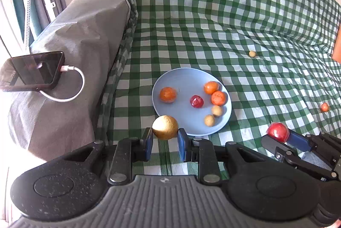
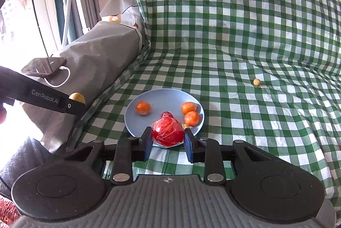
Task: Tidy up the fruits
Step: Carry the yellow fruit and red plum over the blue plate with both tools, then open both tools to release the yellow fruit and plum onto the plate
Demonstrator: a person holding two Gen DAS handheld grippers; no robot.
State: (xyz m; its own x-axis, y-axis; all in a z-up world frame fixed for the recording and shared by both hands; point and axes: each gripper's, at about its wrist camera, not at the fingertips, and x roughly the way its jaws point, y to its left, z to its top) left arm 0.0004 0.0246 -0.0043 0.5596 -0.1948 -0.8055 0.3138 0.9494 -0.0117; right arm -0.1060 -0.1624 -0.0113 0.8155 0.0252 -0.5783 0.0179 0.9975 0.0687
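A light blue plate (image 1: 170, 81) (image 2: 149, 98) lies on the green checked cloth. It holds oranges (image 1: 168, 94), a small wrapped red fruit (image 1: 196, 101) and two small tan fruits (image 1: 217, 110). My left gripper (image 1: 165, 138) is shut on a round brown fruit (image 1: 165, 127) at the plate's near left rim. My right gripper (image 2: 168, 140) is shut on a large wrapped red fruit (image 2: 168, 132) at the plate's near edge; it also shows in the left wrist view (image 1: 278, 131). A tan fruit (image 1: 252, 53) (image 2: 256, 82) and a small orange fruit (image 1: 324, 107) lie loose on the cloth.
A grey covered armrest (image 1: 74, 53) stands at the left, with a phone (image 1: 34, 71) and a white cable (image 1: 70, 87) on it. The checked backrest (image 2: 234, 15) rises behind the plate. A window and curtain are at the far left.
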